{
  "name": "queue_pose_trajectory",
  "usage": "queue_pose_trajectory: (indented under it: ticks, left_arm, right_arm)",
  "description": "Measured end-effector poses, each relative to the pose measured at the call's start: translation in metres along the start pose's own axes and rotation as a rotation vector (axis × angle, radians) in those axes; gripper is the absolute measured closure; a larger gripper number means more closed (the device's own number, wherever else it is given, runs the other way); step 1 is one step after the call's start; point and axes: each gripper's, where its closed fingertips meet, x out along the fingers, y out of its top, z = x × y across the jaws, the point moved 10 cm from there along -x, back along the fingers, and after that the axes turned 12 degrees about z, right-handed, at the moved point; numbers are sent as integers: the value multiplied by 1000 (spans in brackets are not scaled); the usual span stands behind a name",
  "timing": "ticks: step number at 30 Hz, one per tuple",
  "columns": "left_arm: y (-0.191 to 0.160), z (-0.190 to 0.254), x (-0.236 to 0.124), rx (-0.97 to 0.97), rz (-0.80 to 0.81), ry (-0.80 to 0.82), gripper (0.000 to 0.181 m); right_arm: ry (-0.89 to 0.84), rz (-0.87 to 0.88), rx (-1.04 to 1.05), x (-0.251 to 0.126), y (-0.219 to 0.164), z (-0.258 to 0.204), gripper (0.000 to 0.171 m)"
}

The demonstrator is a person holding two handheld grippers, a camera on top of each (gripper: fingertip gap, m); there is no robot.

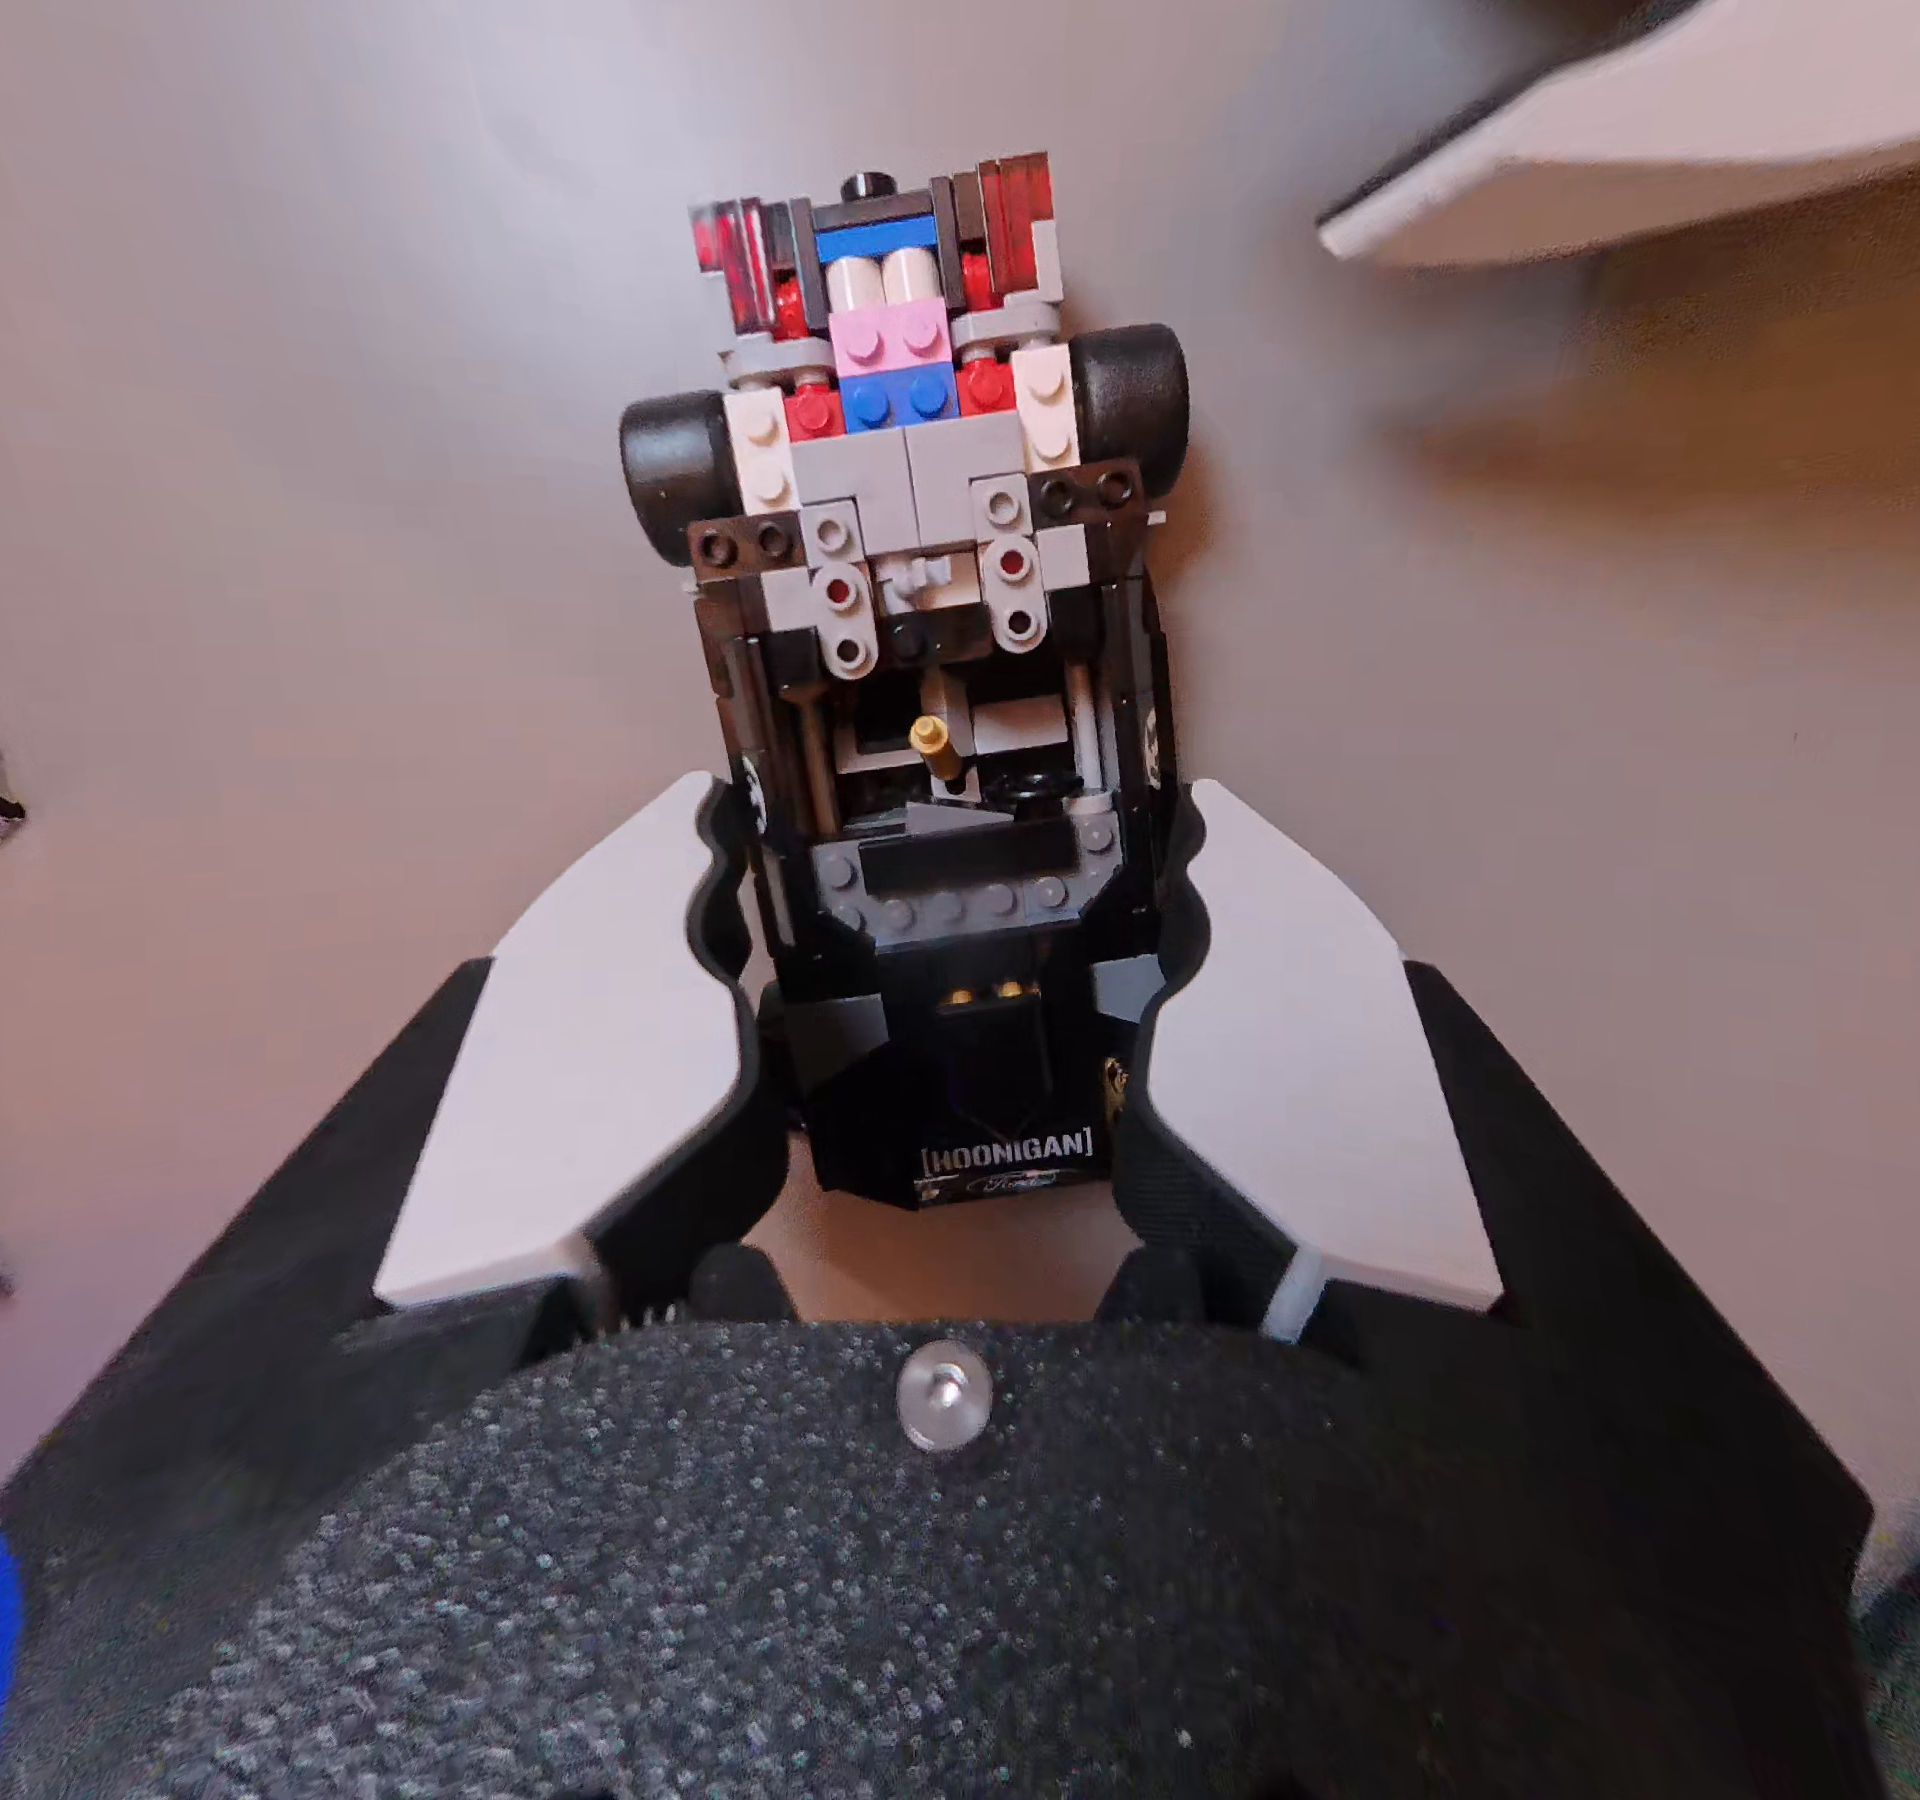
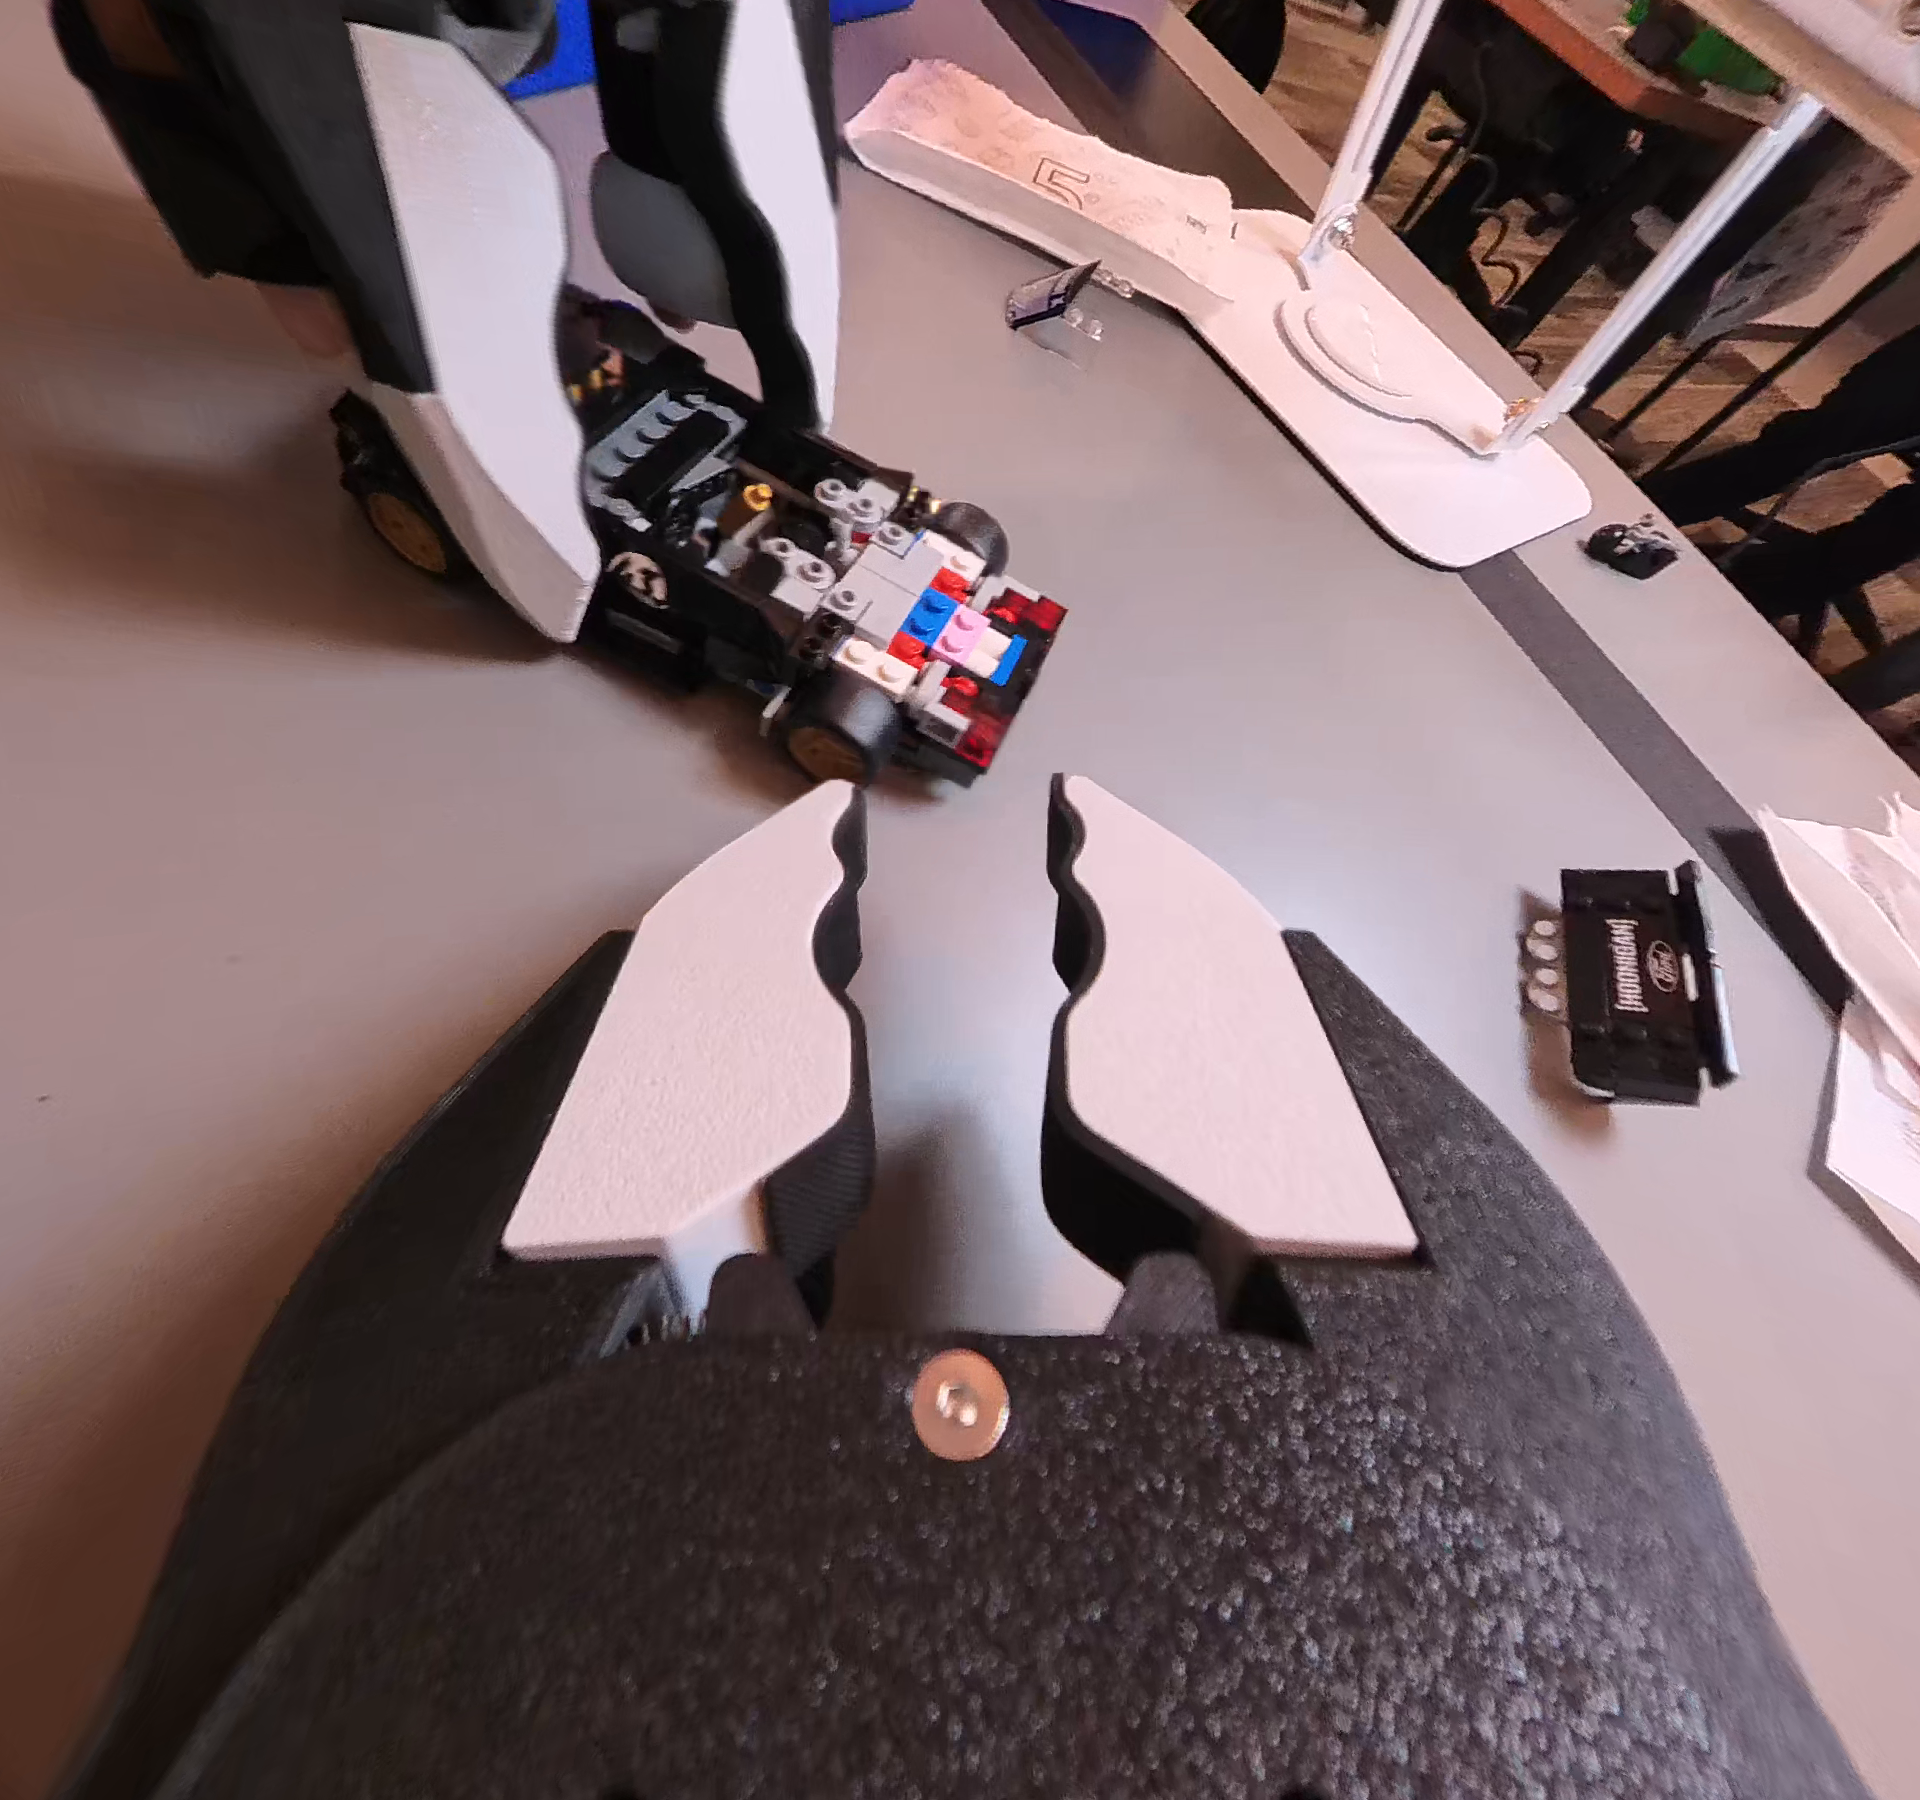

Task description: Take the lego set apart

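Note:
A black lego car (image 1: 925, 670) with its roof off stands on the grey table, showing grey, red, blue and pink bricks inside. My left gripper (image 1: 951, 815) is shut on the car's front half, one finger on each side. In the right wrist view the car (image 2: 831, 597) lies ahead on the table with the left gripper (image 2: 686, 503) clamped over its front. My right gripper (image 2: 956, 794) is open and empty, its fingertips just short of the car's rear end. A detached black roof panel (image 2: 1631, 981) lies on the table to the right.
A white lamp base (image 2: 1403, 379) and a folded paper towel (image 2: 1049, 181) stand at the far side of the table. A small black and clear lego piece (image 2: 1055, 296) lies near them. Loose papers (image 2: 1860, 919) lie at the right edge. A small dark piece (image 2: 1631, 545) lies past the lamp base. Measured from the fingertips, the detached black roof panel (image 2: 1631, 981) is 15 centimeters or so from the right gripper and 25 centimeters from the left.

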Motion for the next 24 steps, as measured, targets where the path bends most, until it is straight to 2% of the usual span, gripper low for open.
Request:
queue_pose_trajectory:
  ticks: [3, 5, 12, 15, 19, 24]
  left_arm:
    - [-4, 4, -7, 81, 46, 46, 103]
    - [-6, 8, -14, 189, 68, 133, 103]
    - [-5, 13, -53, 893, -16, 622, 103]
    - [1, 9, -74, 1136, -35, 766, 104]
    - [17, 0, -101, 1365, -139, 883, 103]
    - [38, 0, -127, 1567, -332, 943, 104]
  right_arm:
    - [-31, 17, 25, -2, 0, 5, 138]
    - [-51, 27, 45, -3, -1, 9, 138]
    - [-115, 57, 93, -5, -3, 16, 138]
    - [-136, 65, 91, -6, -2, 17, 138]
    - [-153, 69, 93, -6, -3, 17, 138]
    - [-169, 68, 91, -6, -3, 17, 138]
